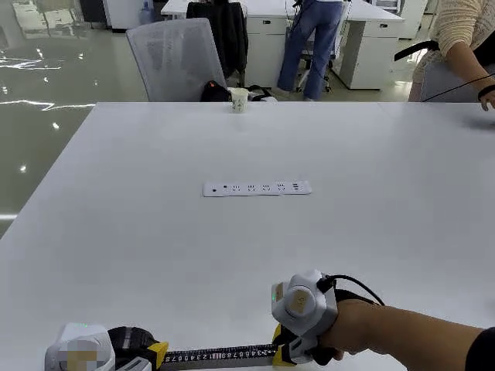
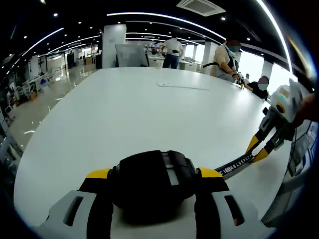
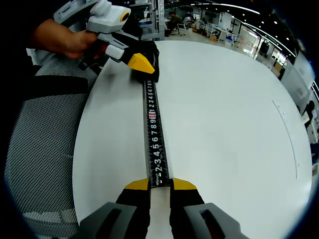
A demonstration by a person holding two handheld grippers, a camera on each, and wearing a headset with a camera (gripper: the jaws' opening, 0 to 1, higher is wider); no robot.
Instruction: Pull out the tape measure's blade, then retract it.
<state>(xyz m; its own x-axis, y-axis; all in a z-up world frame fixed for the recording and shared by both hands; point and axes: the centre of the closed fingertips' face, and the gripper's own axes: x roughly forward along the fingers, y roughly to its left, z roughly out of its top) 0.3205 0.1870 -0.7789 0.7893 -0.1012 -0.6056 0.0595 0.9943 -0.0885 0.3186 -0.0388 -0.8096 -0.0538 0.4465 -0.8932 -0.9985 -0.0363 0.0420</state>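
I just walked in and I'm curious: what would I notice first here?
The black tape blade stretched along the near edge of the white table stands out first. The left gripper clamps the tape measure case in its jaws; the right gripper pinches the blade's tip. A white power strip lies mid-table.

Head view, bottom left: left gripper cropped by frame edge, tape measure case half hidden behind it. Blade tip buried between my right gripper jaws; hook probably there, can't see.
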